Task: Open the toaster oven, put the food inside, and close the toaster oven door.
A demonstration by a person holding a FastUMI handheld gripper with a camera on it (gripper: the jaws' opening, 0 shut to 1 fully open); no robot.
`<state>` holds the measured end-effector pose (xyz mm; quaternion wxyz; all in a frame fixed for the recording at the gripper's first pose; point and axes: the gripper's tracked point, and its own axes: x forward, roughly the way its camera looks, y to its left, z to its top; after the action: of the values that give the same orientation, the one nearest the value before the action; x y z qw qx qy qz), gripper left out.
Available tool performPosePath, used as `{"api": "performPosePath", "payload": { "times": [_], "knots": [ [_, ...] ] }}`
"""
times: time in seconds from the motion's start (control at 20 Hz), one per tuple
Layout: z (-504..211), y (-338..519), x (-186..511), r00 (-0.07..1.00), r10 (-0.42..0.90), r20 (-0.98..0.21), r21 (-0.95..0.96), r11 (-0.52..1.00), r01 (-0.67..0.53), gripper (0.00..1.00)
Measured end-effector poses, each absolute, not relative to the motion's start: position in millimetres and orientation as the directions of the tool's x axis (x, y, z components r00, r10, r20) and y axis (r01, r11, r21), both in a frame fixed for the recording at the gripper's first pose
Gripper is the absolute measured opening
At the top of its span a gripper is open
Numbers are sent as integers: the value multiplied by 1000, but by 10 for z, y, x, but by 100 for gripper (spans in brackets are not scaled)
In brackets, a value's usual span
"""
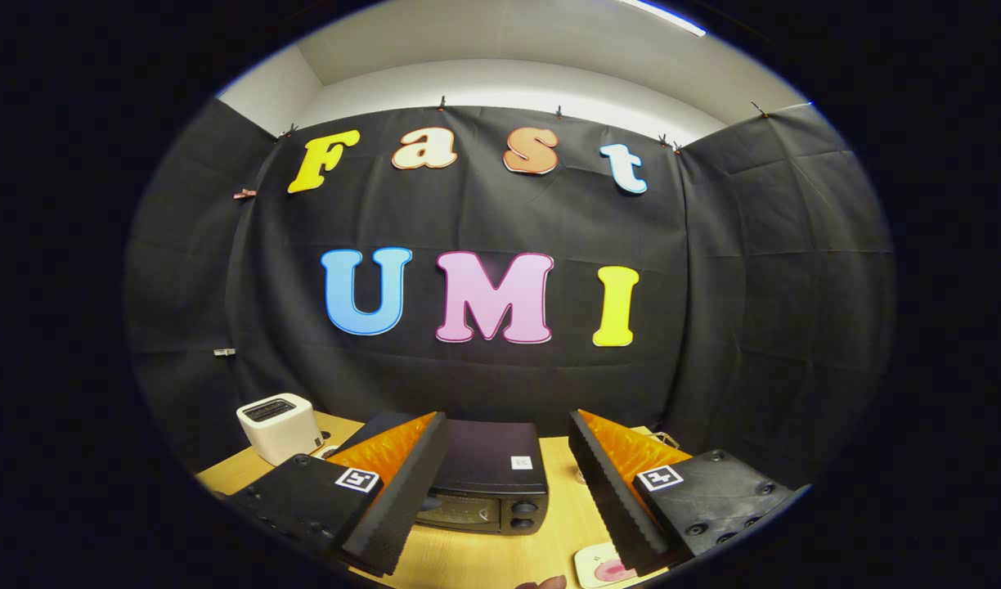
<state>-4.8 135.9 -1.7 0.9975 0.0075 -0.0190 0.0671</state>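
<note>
Black toaster oven (488, 478) with dark glass door, small white sticker on top, sits on pale wood-grain bench (484, 560). White boxy appliance (278, 425) with dark top panel stands beside it. Cream plate (592, 566) carries pink food (607, 570). Booth wall (754, 286) black cloth; upper wall white. Hand-held gripper (509, 483) bears black-and-white square markers.

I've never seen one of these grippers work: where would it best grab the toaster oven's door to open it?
Probably the top edge of the toaster oven door, coming from the front. The door faces the open gripper, shut and upright, knobs at its right. A handle is hard to make out, part hidden by the left finger, so that is a guess.
</note>
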Motion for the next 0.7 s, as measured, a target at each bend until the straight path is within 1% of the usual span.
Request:
{"api": "performPosePath", "payload": {
  "times": [0.2, 0.45, 0.55, 0.7],
  "knots": [
    [-195, 1694, 102, 992, 127, 25, 42, 991, -128, 97],
    [-502, 1985, 267, 993, 120, -12, 31, 992, -119, 97],
    [-694, 2093, 338, 992, 121, -43, 39, 992, -119, 97],
    [-1066, 2276, 455, 983, 130, -126, 61, 991, -123, 97]
  ]
}}
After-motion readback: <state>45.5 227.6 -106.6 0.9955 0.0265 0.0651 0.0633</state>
